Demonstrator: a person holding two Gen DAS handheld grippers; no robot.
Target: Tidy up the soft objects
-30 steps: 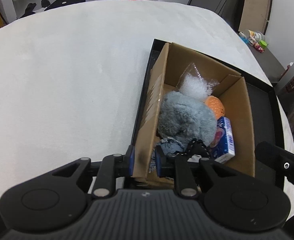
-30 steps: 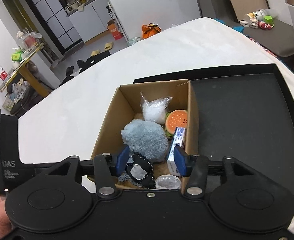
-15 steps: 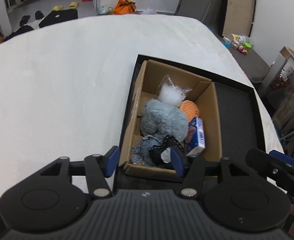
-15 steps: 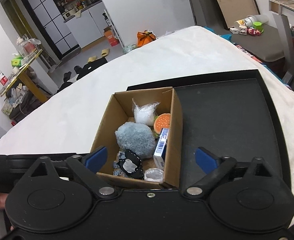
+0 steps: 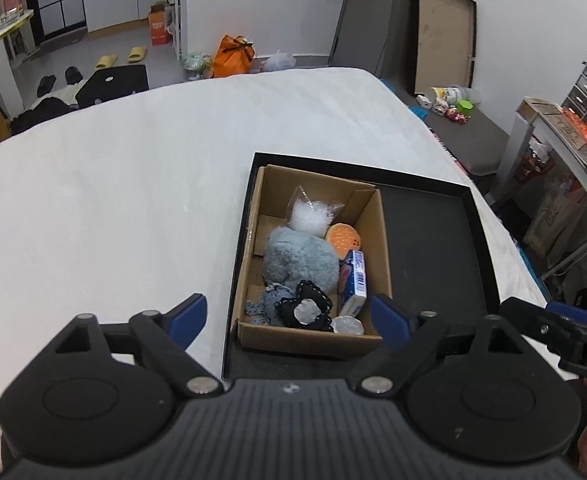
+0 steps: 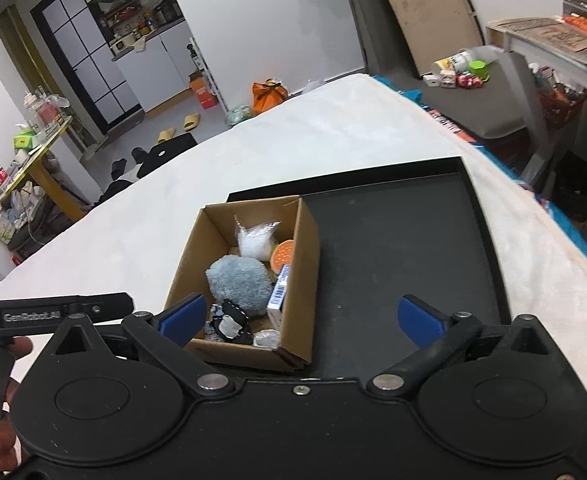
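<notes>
From the left wrist camera, the left gripper (image 5: 289, 314) is hanging above the near end of a cardboard box (image 5: 383, 240), its blue-padded jaws spread wide and gripping nothing. The box is sitting in the left part of a shallow black tray (image 5: 429, 248) that is lying on a white-covered surface (image 5: 113, 200). Inside the box, a fluffy grey plush (image 5: 299, 260) is filling the middle; beyond it a clear bag of white filling (image 5: 311, 214) is leaning toward the far wall, and an orange round toy (image 5: 343, 237) is tucked to the right of the plush. A blue-and-white carton (image 5: 355, 280) is standing along the box's right wall, while a black item with white stitching (image 5: 305, 310) is lying at the near end.

From the right wrist camera, the right gripper (image 6: 301, 316) is hovering over the box's (image 6: 305, 272) near right corner and the tray's (image 6: 405, 248) bare floor, jaws likewise wide apart and carrying nothing. The grey plush (image 6: 239, 278), the bag of filling (image 6: 255, 238), the orange toy (image 6: 283, 254), the carton (image 6: 279, 294) and the black stitched item (image 6: 231, 322) are all lying inside the box.
</notes>
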